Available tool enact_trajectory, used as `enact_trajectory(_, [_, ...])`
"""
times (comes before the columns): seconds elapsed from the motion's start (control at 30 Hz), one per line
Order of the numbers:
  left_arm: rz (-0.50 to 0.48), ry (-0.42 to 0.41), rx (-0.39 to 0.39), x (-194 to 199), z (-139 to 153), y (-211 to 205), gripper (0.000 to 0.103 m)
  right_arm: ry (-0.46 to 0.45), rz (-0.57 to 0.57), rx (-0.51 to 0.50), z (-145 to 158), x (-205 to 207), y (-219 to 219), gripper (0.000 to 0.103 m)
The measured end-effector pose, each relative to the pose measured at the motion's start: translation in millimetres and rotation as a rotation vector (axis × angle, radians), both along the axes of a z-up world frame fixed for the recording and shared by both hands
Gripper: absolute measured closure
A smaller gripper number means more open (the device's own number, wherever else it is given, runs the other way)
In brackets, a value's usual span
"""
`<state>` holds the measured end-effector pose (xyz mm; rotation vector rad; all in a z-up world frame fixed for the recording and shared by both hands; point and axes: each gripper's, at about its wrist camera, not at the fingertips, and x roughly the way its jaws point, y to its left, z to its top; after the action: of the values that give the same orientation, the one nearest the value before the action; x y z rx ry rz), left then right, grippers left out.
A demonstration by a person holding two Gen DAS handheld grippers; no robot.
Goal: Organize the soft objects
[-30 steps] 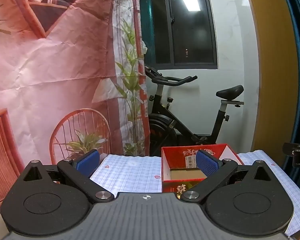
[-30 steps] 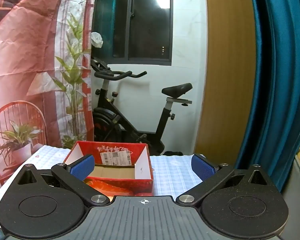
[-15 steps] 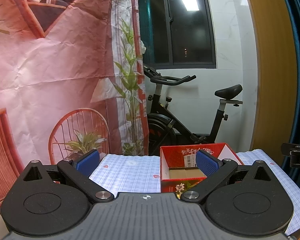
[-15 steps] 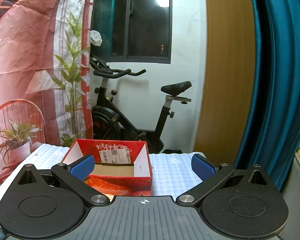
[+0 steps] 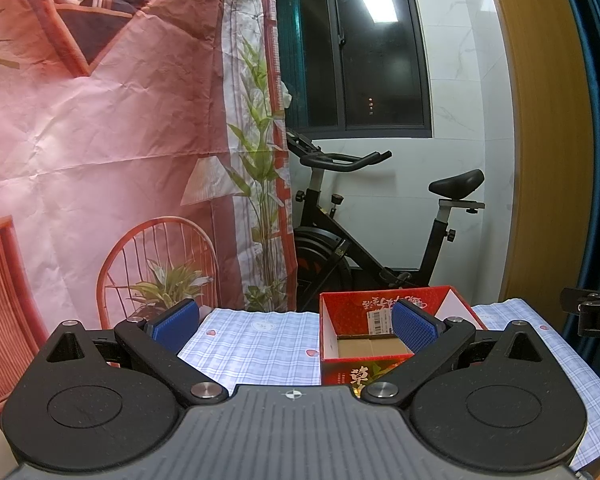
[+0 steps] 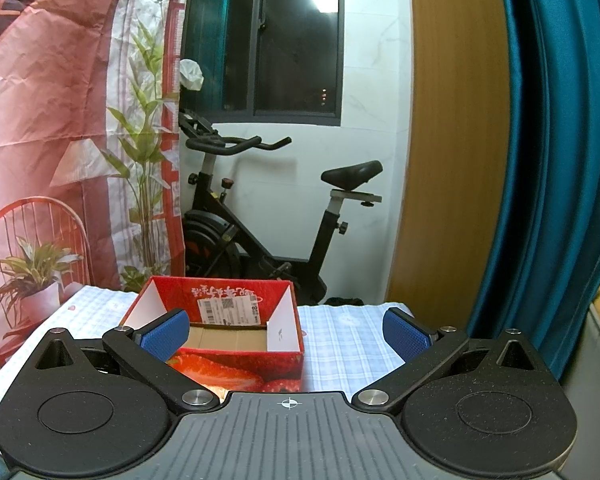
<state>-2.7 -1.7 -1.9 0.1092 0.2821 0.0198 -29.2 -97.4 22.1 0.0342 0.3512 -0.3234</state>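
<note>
An open red cardboard box (image 5: 342,368) stands on a table with a blue checked cloth (image 5: 256,344). Its brown floor looks bare and a white label is on its far inner wall. It also shows in the right wrist view (image 6: 236,370). My left gripper (image 5: 296,326) is open and empty, held above the cloth just left of the box. My right gripper (image 6: 286,334) is open and empty, held near the box's front right side. No soft objects are in view.
A pink printed backdrop (image 5: 100,140) hangs behind the table's left side. A black exercise bike (image 6: 268,220) stands behind the table by the window. A teal curtain (image 6: 560,160) hangs at the right. The checked cloth (image 6: 348,340) continues right of the box.
Both views have tilted down slightly and crept closer to the box. Both grippers stay open and empty.
</note>
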Motion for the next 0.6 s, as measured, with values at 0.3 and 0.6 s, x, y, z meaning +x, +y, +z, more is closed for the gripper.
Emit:
enact_trajectory(0.3, [0.0, 0.0, 0.0, -0.3, -0.3, -0.3, 0.0, 0.002, 0.0, 0.0, -1.1, -0.1, -0.8, 0.0])
enact_trajectory(0.6, [0.0, 0.0, -0.001, -0.4, -0.4, -0.7, 0.0, 0.003, -0.001, 0.0, -0.8, 0.3, -0.6, 0.0])
